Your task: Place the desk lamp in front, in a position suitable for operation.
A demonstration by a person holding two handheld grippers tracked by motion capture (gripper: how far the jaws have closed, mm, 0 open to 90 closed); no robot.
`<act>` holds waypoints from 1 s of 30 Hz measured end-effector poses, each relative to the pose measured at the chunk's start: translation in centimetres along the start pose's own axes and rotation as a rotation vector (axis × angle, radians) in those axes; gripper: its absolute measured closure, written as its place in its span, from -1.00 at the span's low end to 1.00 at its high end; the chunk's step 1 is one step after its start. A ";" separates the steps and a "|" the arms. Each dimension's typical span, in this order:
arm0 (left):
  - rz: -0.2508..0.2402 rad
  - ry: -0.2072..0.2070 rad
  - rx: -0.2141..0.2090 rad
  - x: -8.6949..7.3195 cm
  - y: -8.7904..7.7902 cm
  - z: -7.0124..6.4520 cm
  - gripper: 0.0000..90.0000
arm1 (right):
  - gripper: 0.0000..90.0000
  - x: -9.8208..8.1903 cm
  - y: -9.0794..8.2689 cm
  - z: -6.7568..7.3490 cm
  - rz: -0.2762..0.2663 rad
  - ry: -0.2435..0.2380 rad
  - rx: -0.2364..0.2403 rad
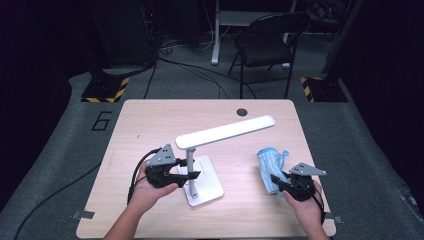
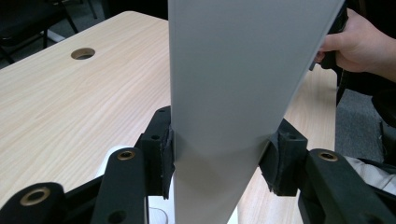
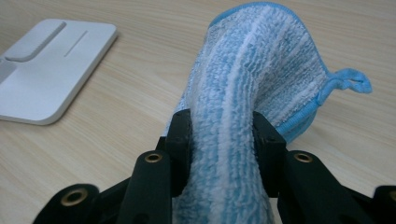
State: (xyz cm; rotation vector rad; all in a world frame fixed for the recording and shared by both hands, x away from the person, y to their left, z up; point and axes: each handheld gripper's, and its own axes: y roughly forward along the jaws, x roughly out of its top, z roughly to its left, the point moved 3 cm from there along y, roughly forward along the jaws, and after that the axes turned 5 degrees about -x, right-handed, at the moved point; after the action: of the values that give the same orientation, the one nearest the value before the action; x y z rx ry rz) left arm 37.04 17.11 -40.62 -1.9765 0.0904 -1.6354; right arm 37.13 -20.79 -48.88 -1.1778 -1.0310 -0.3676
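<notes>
Left gripper (image 1: 192, 173) at the near left of the table (image 1: 140, 125), held in the person's left hand (image 1: 147, 192); its jaws are clamped on the white desk lamp (image 1: 200, 150), pads pressing both sides of the flat upright post (image 2: 229, 93) low down, just above the base. In the left gripper view the post rises between the two pads and fills the middle, with the other hand (image 2: 359, 44) visible behind its right edge. Right gripper (image 1: 276, 182) at the near right, in the person's right hand (image 1: 307, 200); jaws squeezed onto a blue-and-white striped cloth (image 1: 270, 165), which bulges up between the pads in the right gripper view (image 3: 243, 121), a small blue loop (image 3: 348, 81) sticking out on its side. Whether the cloth's far end touches the tabletop can't be told. Lamp base (image 1: 205, 182), a flat white slab, sits on the table between the two grippers, nearer the left one, well apart from the cloth. Lamp head (image 1: 227, 131) is a long white bar slanting up toward the far right, over the table middle. Further back, a round cable hole (image 1: 242, 112) near the far edge. Beyond the table, a black folding chair (image 1: 267, 42) on the grey floor, a "6" (image 1: 102, 121) marked on the floor at left, and yellow-black striped stand bases (image 1: 105, 90) at either side.
</notes>
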 end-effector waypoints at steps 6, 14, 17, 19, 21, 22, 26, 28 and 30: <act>0.005 0.021 -0.030 0.4 0.8 -0.4 0.15 | 0.45 0.5 0.3 1.5 -0.012 -0.030 0.034; 0.002 0.040 -0.063 0.7 1.7 -1.0 0.15 | 0.45 0.8 1.2 3.5 -0.018 -0.063 0.085; 0.011 0.045 -0.076 0.8 1.6 -1.0 0.15 | 0.45 0.9 1.5 4.5 -0.016 -0.077 0.101; 0.019 0.046 -0.080 0.7 1.4 -0.8 0.15 | 0.45 1.1 1.6 5.0 -0.020 -0.086 0.116; 0.013 0.046 -0.080 0.7 1.3 -0.7 0.15 | 0.45 1.3 1.5 5.7 -0.021 -0.083 0.129; 0.023 0.046 -0.084 0.7 1.1 -0.7 0.14 | 0.45 1.3 1.5 5.9 -0.020 -0.086 0.135; 0.022 0.040 -0.084 0.5 0.8 -0.7 0.14 | 0.45 1.6 1.8 6.8 -0.028 -0.107 0.157; 0.018 0.035 -0.078 0.5 0.8 -0.7 0.13 | 0.45 1.6 2.0 7.4 -0.026 -0.108 0.178; 0.015 0.029 -0.075 0.5 0.7 -0.6 0.13 | 0.45 1.5 2.3 8.1 -0.012 -0.115 0.200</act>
State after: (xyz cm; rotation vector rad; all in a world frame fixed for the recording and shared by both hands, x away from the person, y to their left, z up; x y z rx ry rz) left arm 36.79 16.12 -40.46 -2.0036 0.1798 -1.6738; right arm 35.82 -12.38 -48.87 -1.0225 -1.1478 -0.2024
